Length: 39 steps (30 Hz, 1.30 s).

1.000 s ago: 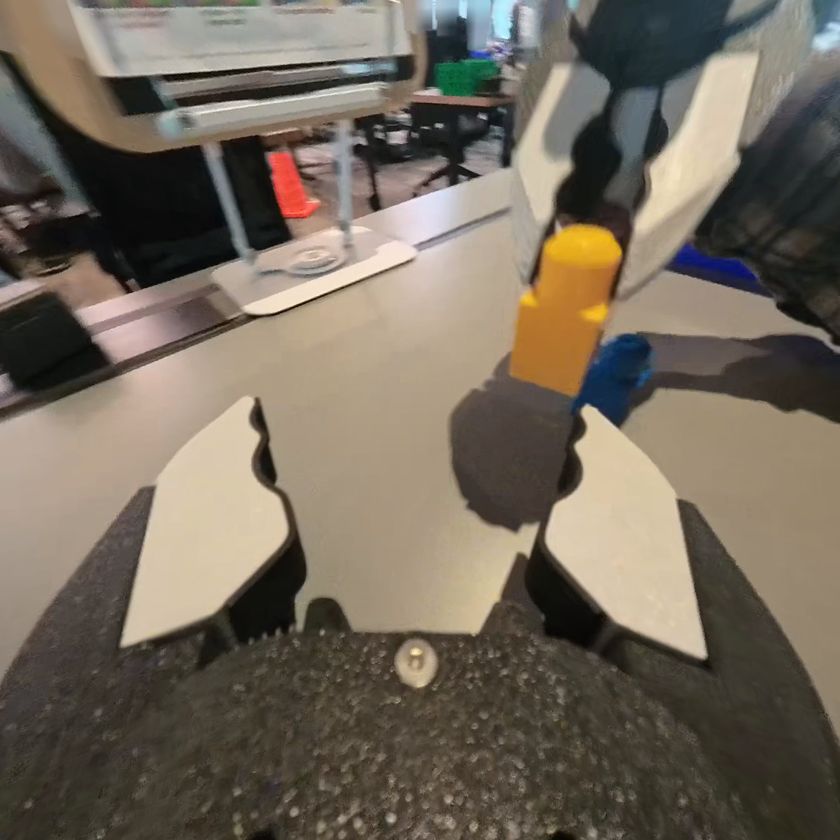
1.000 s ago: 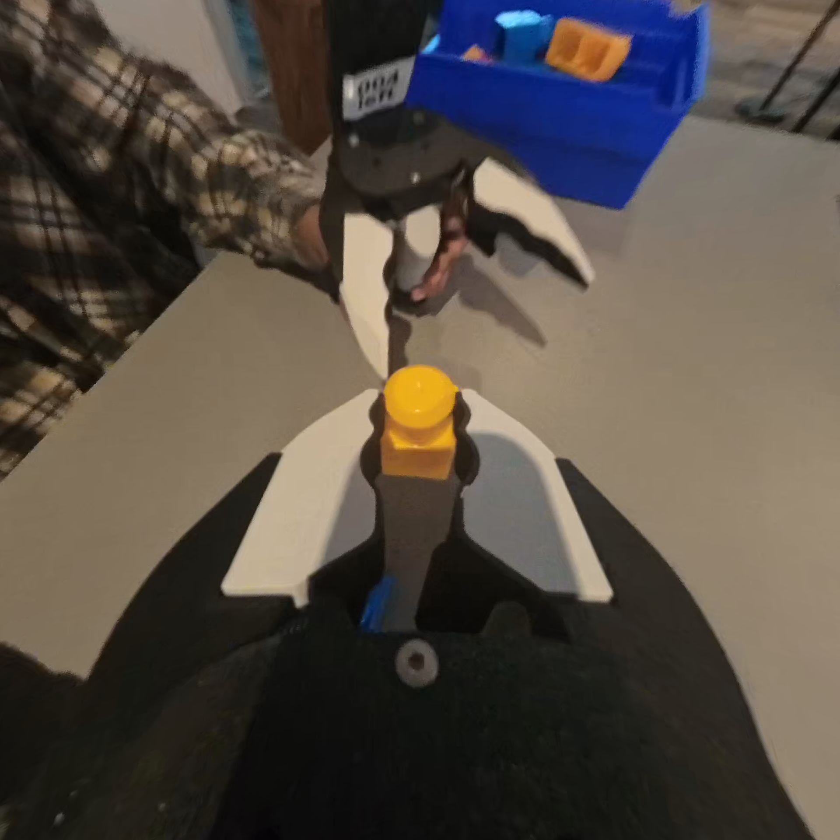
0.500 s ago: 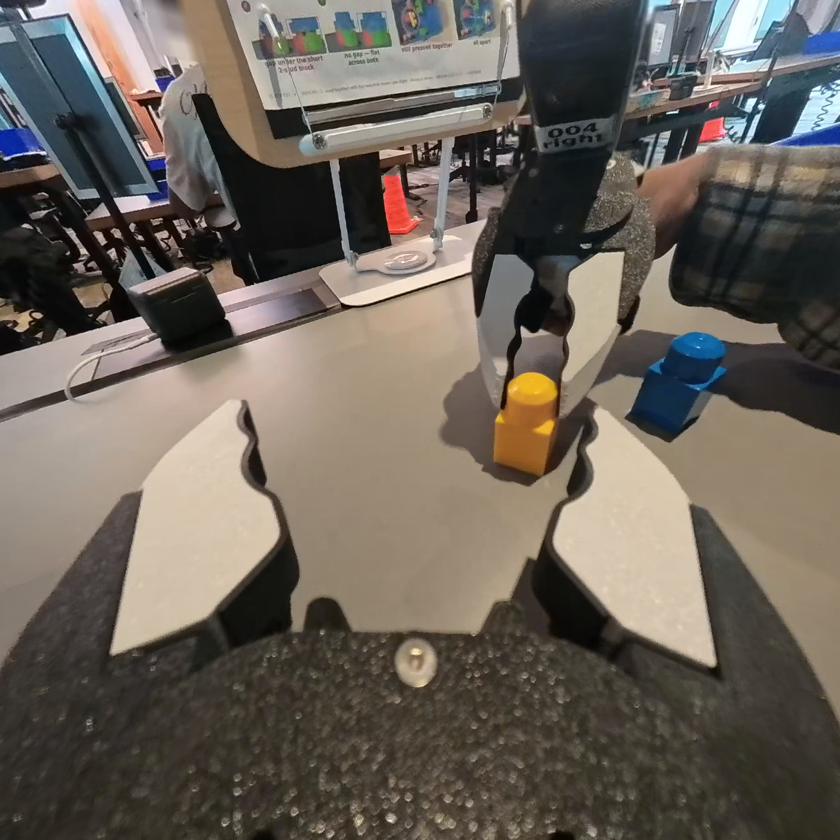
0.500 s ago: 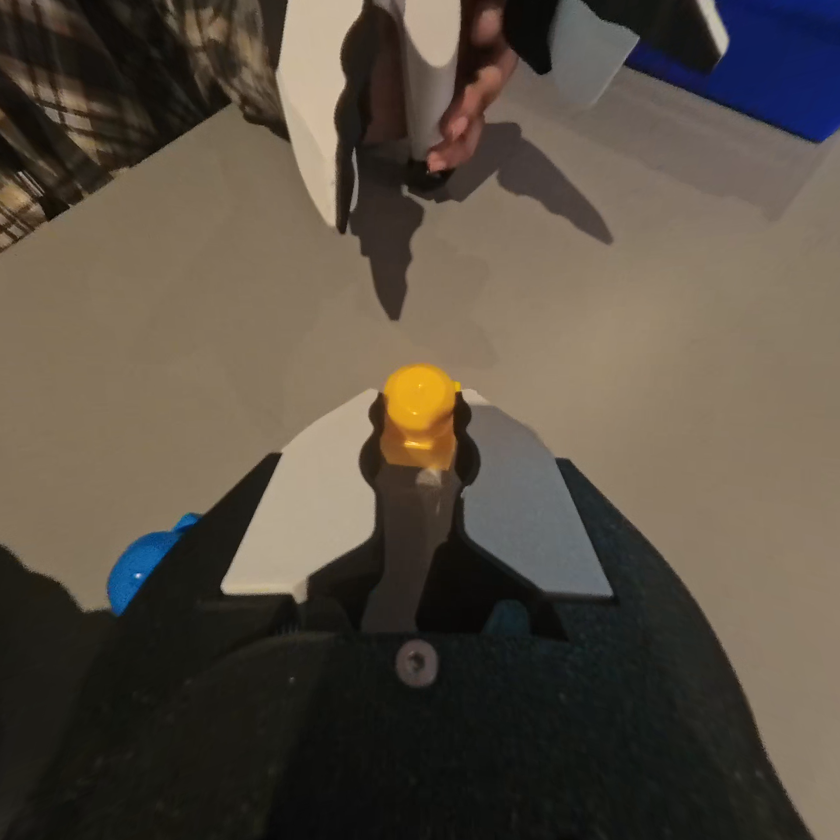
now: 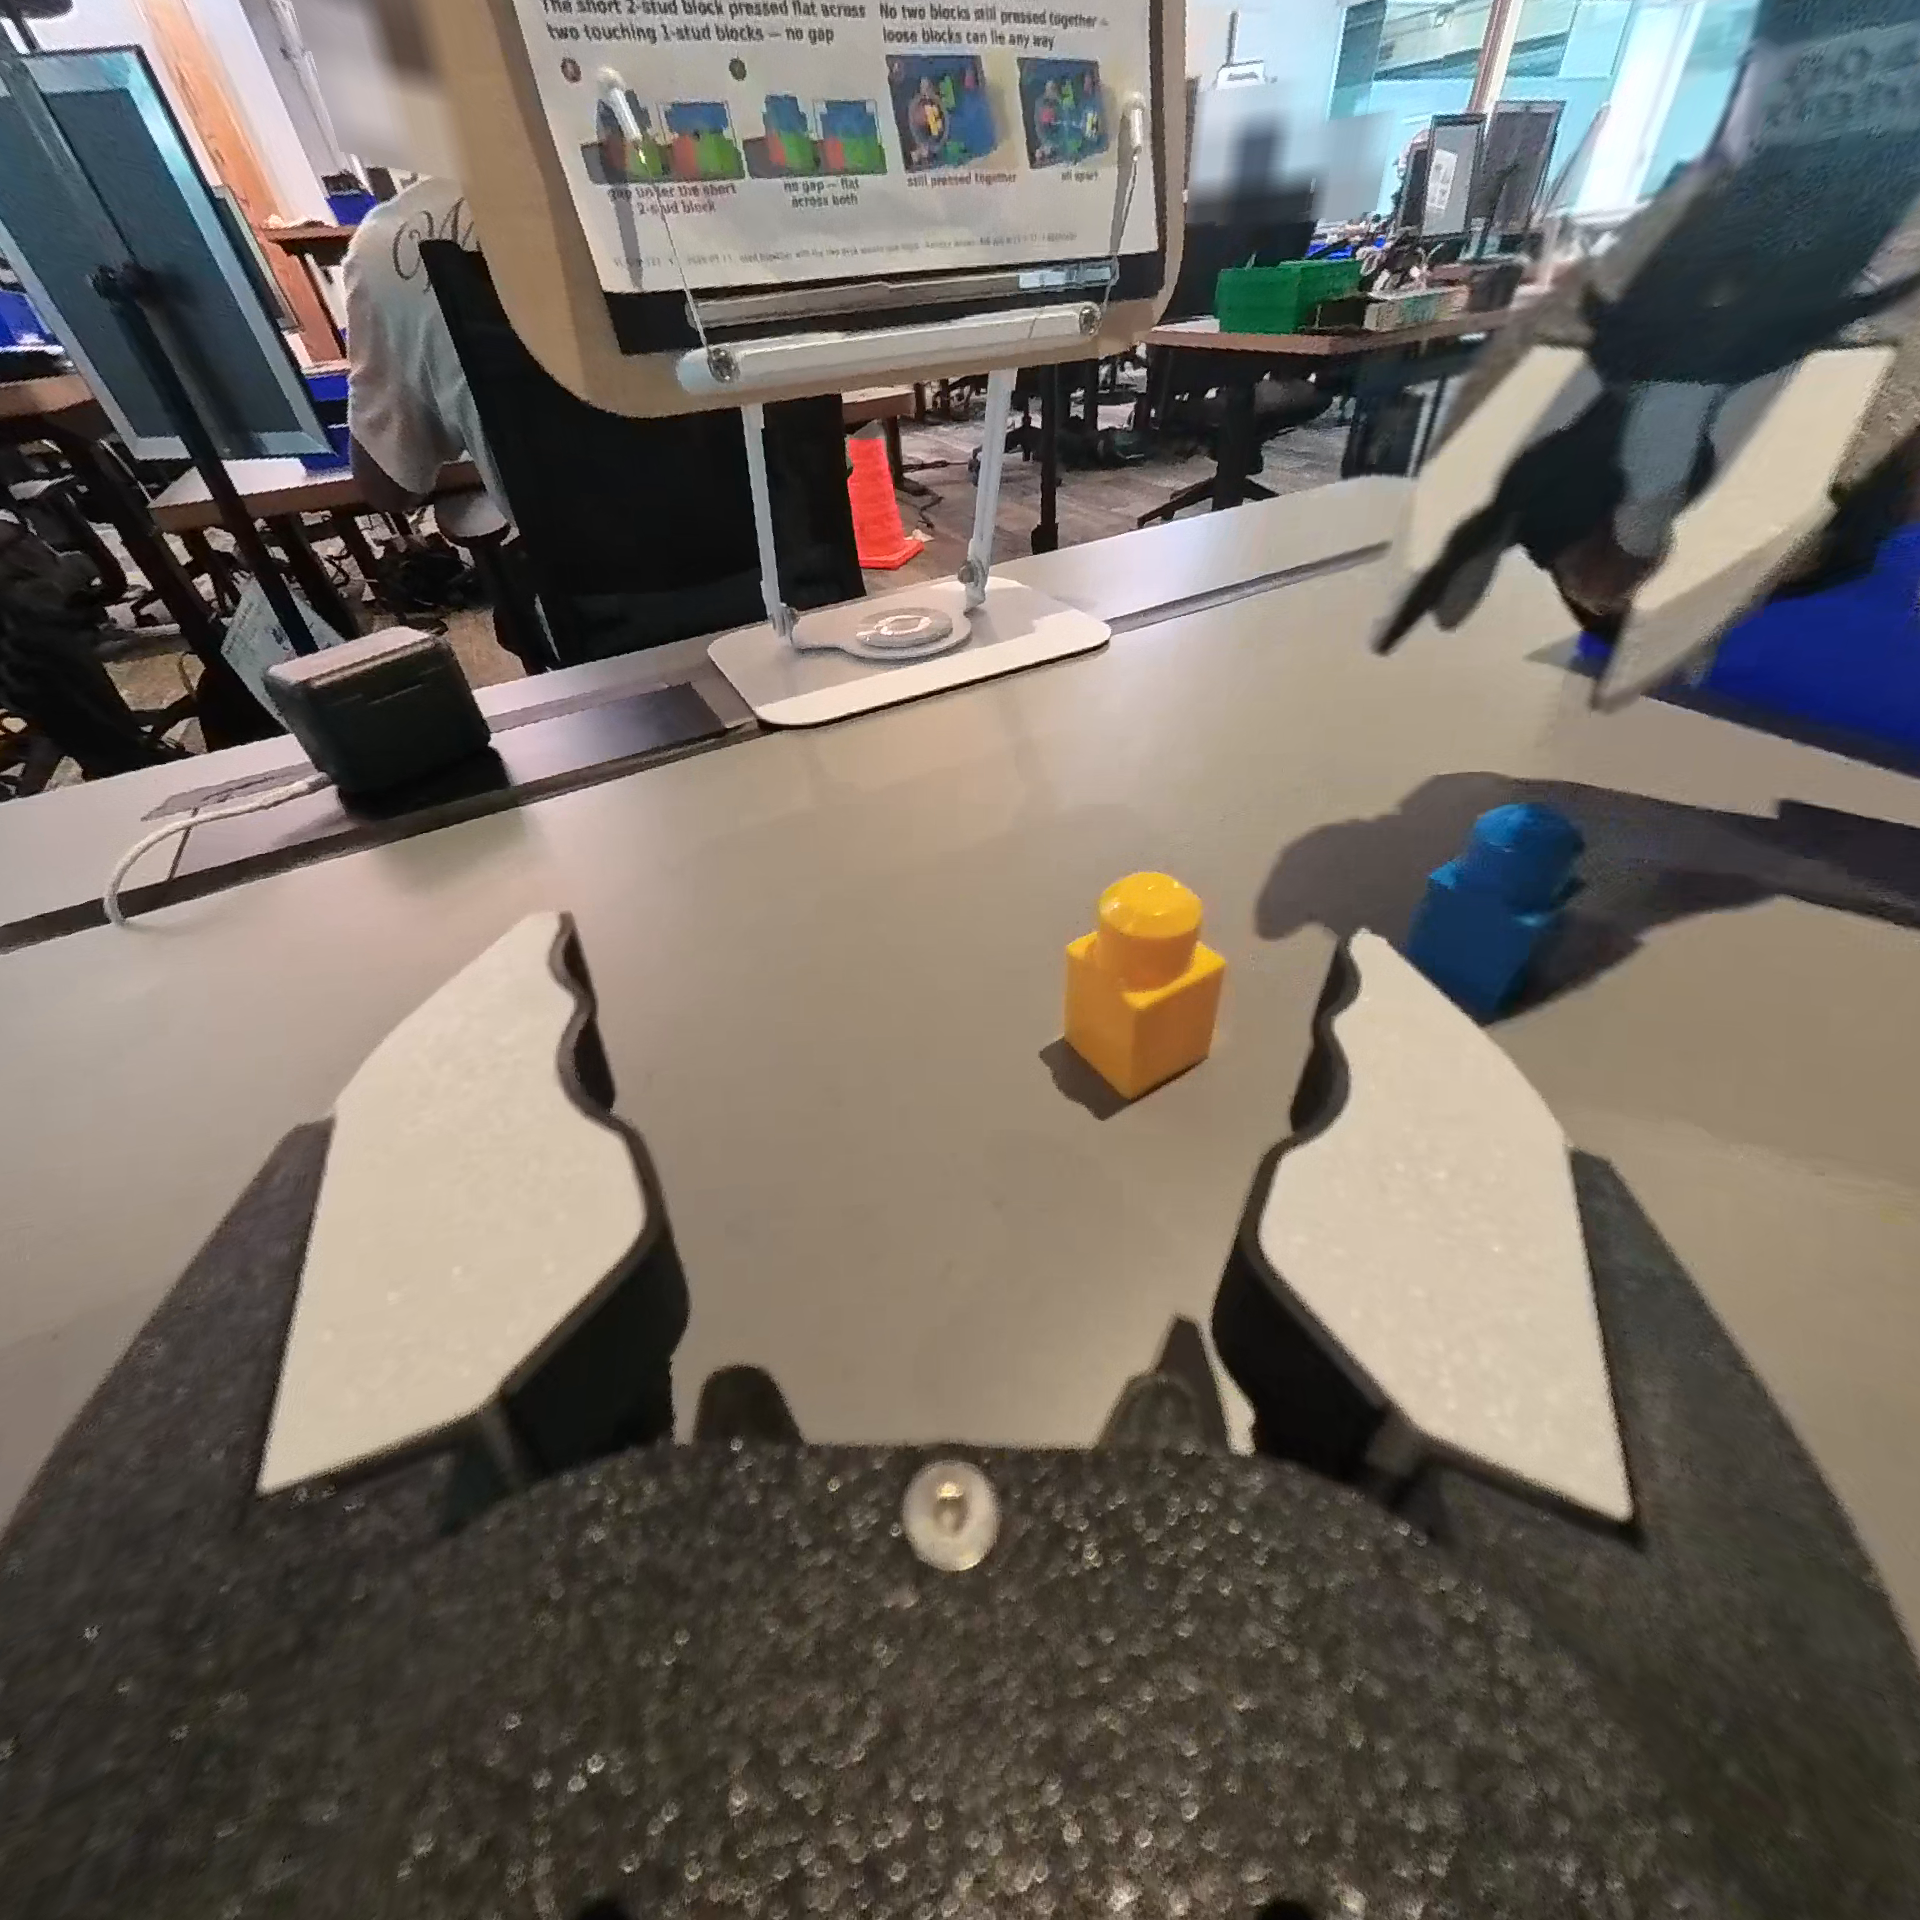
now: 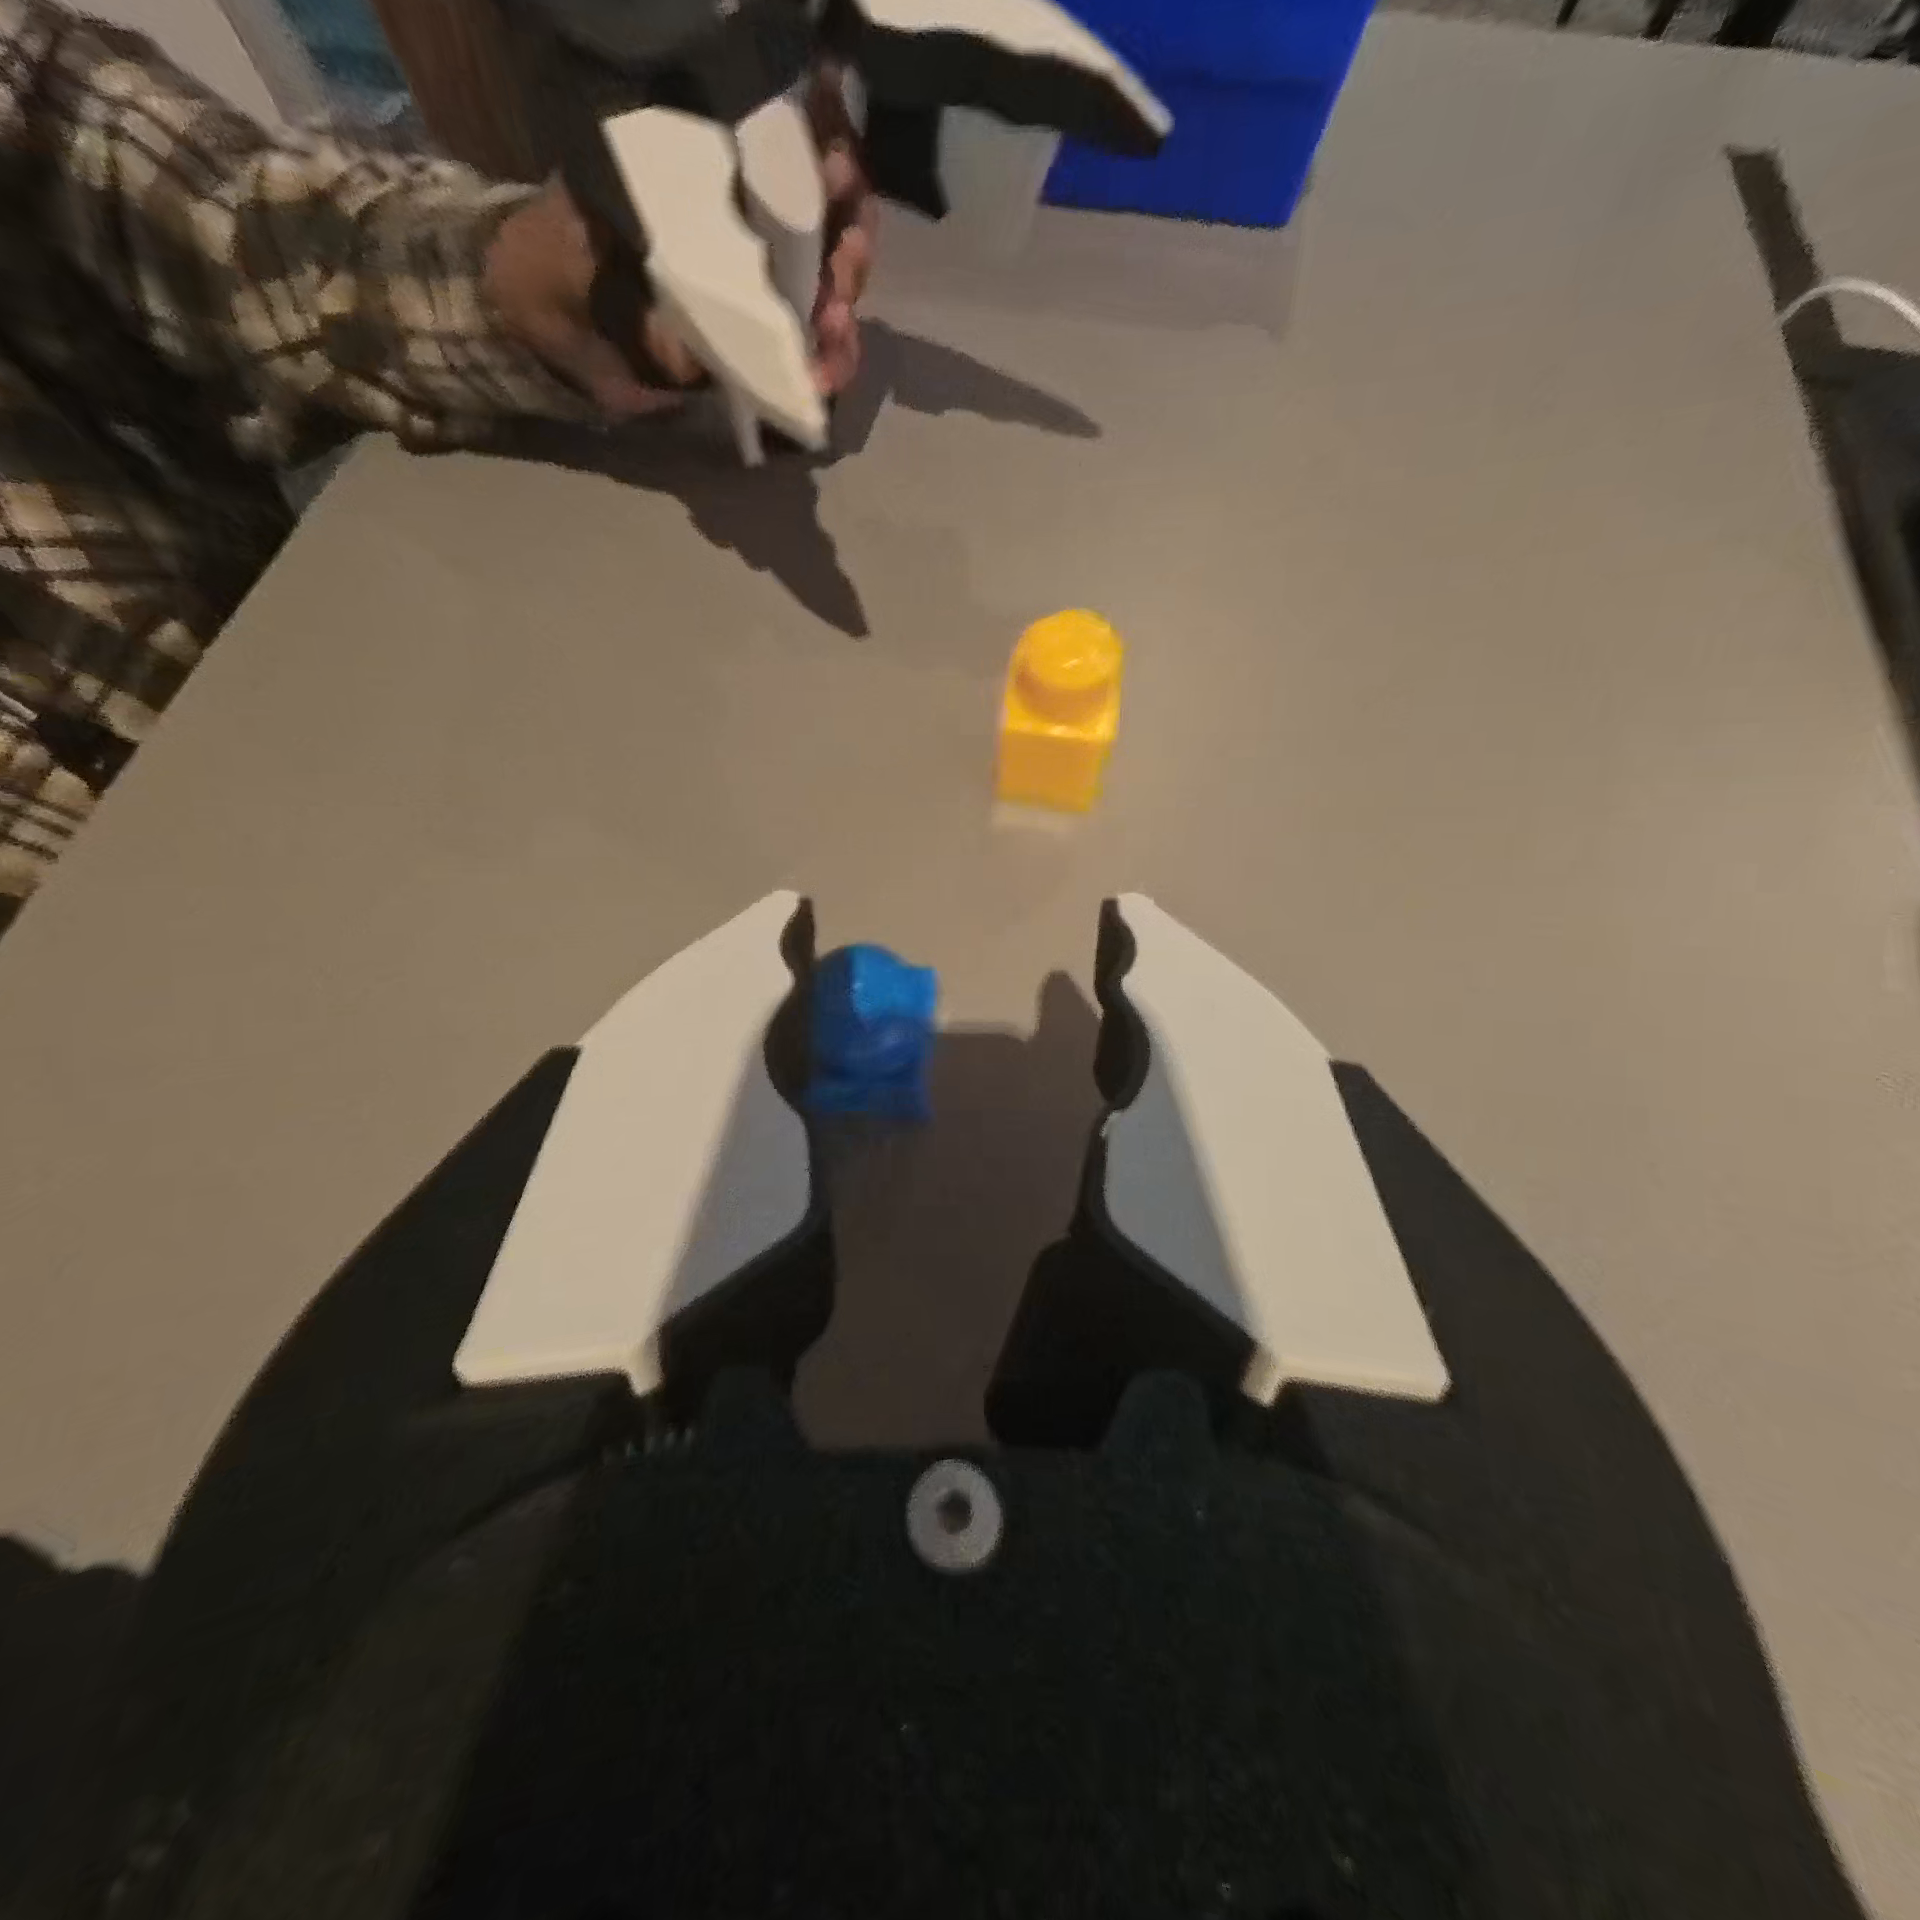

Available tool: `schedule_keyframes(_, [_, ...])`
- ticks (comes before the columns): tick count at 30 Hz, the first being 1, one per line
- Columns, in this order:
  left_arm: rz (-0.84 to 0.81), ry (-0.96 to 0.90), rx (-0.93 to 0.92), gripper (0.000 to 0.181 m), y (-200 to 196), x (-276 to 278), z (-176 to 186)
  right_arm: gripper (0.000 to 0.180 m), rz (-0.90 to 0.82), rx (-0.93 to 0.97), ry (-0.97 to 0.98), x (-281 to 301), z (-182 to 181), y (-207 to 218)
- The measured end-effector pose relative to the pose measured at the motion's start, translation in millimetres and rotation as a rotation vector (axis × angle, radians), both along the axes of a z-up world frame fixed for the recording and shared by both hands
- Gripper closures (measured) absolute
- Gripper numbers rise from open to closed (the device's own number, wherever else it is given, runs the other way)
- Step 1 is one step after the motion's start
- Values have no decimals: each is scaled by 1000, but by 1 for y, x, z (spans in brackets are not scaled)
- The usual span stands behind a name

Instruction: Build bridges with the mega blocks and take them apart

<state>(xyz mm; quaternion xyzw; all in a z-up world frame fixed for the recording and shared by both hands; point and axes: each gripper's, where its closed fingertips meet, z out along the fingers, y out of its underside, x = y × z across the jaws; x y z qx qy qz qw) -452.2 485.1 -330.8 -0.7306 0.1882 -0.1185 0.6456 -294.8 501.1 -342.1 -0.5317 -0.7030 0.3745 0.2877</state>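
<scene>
Blocks upright, apart: one yellow block, one blue block.

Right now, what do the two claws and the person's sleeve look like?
Both claws, left and right, have flat white fingers with wavy black inner edges, mounted on black speckled foam bodies with a central screw. The sleeve is brown-and-cream plaid.

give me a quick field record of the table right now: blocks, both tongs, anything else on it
yellow block: upright on the grey table, stud up, free of both tongs
blue block: upright, apart from the yellow one
left tongs: open, empty, low in front of the yellow block
right tongs: open, empty, above the table; blue block seen between the fingers
blue bin: at the table's edge
blocks joined: none
</scene>
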Motion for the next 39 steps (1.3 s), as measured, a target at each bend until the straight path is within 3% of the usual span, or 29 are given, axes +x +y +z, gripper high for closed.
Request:
schedule_keyframes(7, [-50,1,-6,54,-3,9,-3,134,-8,48,-90,12,-42,-28])
schedule_keyframes(13, [-120,-44,-5,58,-7,17,0,151,29,-56,-67,5,-48,-21])
schedule_keyframes(17, [-165,-39,-2,59,-10,26,0,152,86,-96,-50,6,-48,-24])
schedule_keyframes(23, [-267,-34,-26,68,-17,45,-4,152,196,-99,-1,0,-13,-20])
schedule_keyframes(29, [-318,-17,-21,72,-23,57,-5,152,380,-86,53,-55,34,-26])
schedule_keyframes(39, [-343,9,-16,82,-26,62,-7,152,511,-107,58,-124,43,-44])
